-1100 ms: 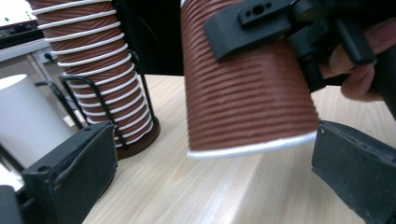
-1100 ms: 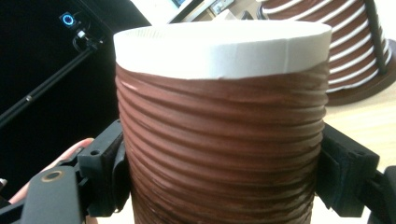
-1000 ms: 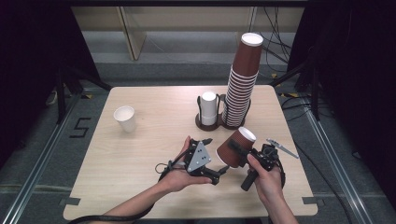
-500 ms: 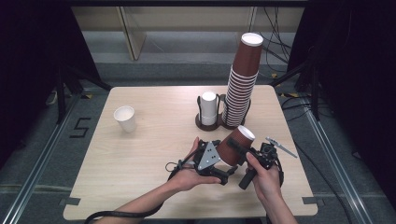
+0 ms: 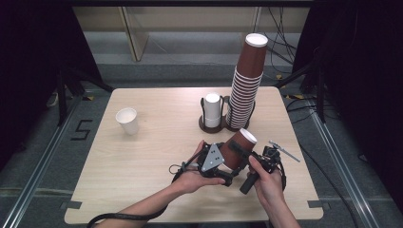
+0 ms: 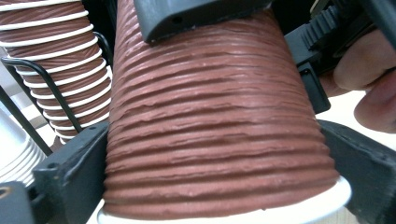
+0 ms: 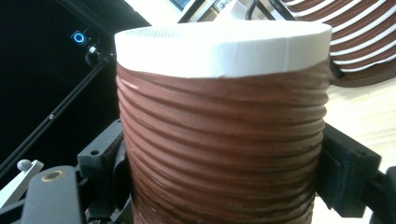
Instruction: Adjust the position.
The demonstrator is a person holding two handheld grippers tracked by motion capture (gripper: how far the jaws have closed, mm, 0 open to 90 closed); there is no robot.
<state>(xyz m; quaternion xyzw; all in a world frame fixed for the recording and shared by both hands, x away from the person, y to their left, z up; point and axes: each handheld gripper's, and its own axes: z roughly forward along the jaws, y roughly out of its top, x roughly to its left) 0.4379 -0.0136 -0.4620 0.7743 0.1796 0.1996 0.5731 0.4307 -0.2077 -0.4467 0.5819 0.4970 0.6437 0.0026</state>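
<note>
Far left on the table [image 5: 142, 190] a white paper cup [image 5: 127, 120] stands upright and alone, well apart from the hands. Further right, the left gripper [image 5: 228, 167] sits under a grey plate, so from above its jaws are hard to make out. Its own view shows them flanking the wide, rimmed end of the brown cup [image 5: 237, 149]; they have just been closing, and both appear to touch the wall, though whether they press I cannot tell. The cup is ribbed in fine horizontal ridges [image 6: 219, 140], reddish brown, with a white rolled rim cut off at the bottom edge there. It hangs tilted above the near right part of the table, its white bottom [image 7: 219, 44] pointing up and away. The right gripper [image 5: 244, 156] clamps it from the other side, pads pressed on the narrower end. Behind, a black wire holder [image 5: 204, 126] carries a short white stack [image 5: 212, 109] and a tall brown stack [image 5: 247, 85].
</note>
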